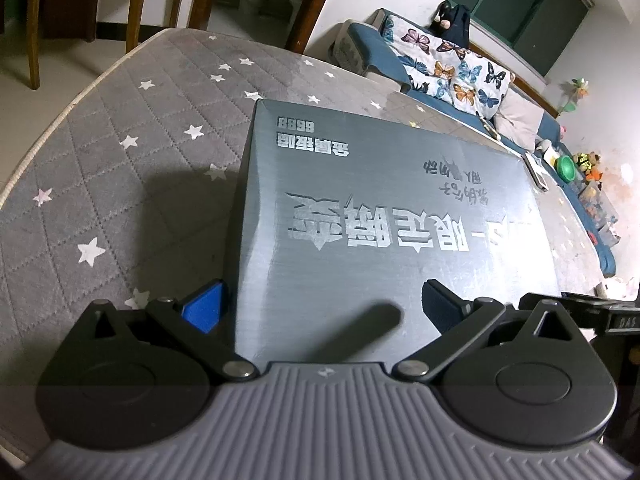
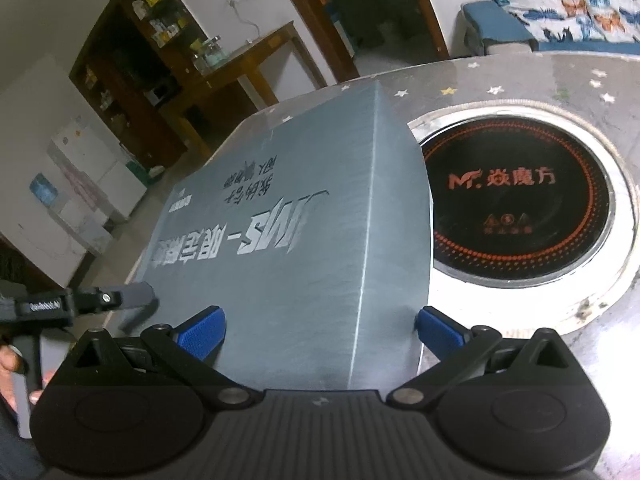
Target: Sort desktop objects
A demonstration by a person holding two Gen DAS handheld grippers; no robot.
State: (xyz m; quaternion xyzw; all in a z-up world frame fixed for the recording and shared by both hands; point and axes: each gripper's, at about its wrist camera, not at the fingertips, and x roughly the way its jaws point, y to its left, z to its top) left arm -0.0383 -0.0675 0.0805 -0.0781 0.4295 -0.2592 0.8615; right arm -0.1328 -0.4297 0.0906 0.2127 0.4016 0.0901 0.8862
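Straddling the near edge of a large grey box (image 1: 360, 216), with the left gripper (image 1: 320, 308) spread wide: blue pad low left of centre just off the box's left side, dark pad low right over the box's printed top. No clamping visible; fingers (image 1: 204, 310) open, box edge between them.

Same box (image 2: 288, 248) filling the middle of the right wrist view, lying on a grey star-patterned surface (image 2: 520, 80). Right gripper (image 2: 320, 332) also open, its blue fingers (image 2: 202, 334) at lower left and lower right, one against the box's top face, the other just beside the box's right wall. Touching or merely near: cannot tell.

Seen only from the left wrist: a long stretch of quilted cloth at left of frame, wooden chair legs (image 1: 36, 20) at upper left, a sofa with a butterfly cover (image 1: 452, 68) at upper right, toys at far right.

Seen only from the right wrist: a round black cooktop (image 2: 520, 200) set into the surface at right of frame, just beside the box; a dark shelf unit (image 2: 132, 48) at upper left; the other gripper and a hand (image 2: 8, 364) at the lower left edge.
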